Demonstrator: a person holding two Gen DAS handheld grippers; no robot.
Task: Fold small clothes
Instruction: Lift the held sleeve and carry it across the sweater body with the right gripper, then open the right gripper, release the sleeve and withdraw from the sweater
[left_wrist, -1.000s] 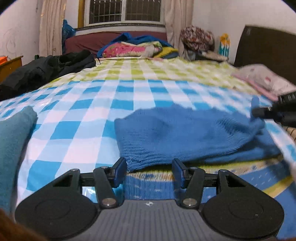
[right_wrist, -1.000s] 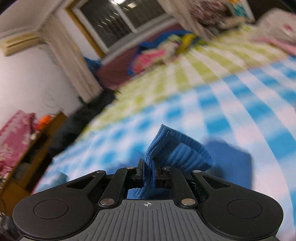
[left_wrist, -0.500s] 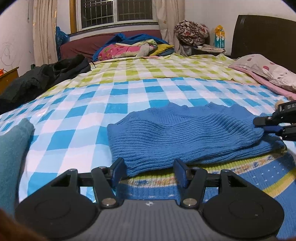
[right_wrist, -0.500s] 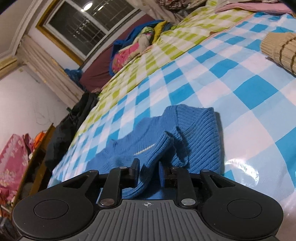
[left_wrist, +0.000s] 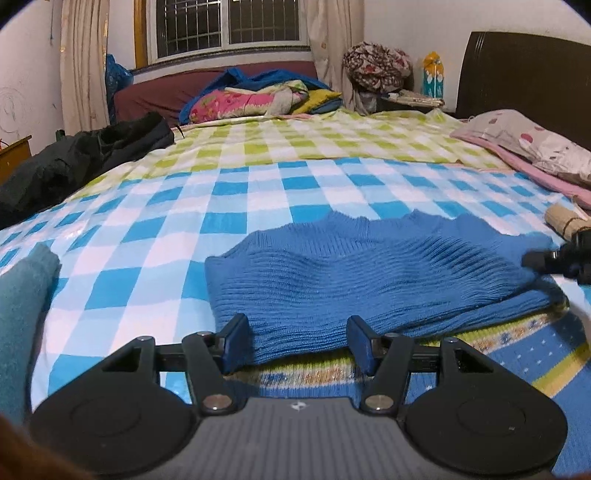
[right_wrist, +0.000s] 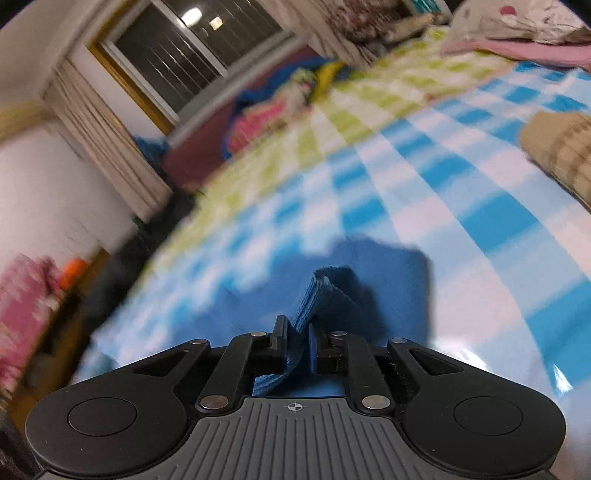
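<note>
One blue knit sweater (left_wrist: 362, 280) here, lying low in the middle of the left wrist frame on the checked bed cover (left_wrist: 258, 192), with its upper half flopped over the patterned bottom part. In the right wrist view a ridge of that same knit (right_wrist: 332, 295) stands up right between the right gripper's (right_wrist: 297, 345) fingers, and the jaws are closing on it. The pads look to be touching the fabric, so I'd call that a pinch in progress. The left gripper (left_wrist: 295, 341) sits at the bottom of its frame with the jaws spread wide. The folded edge lies between them but nothing is squeezed, so it's let go.

For the step in hand, I'd say: let the right one bite all layers of the ridge before lifting, then carry it low and straight across so the fold edge stays square. The left could pin the near edge so the whole thing doesn't drag.

Count: one sweater being worked, two grippers, one teal item (left_wrist: 22, 314) at the left edge, one beige striped knit (right_wrist: 561, 147) at upper right, one dark jacket (left_wrist: 81, 158) upper left.
</note>
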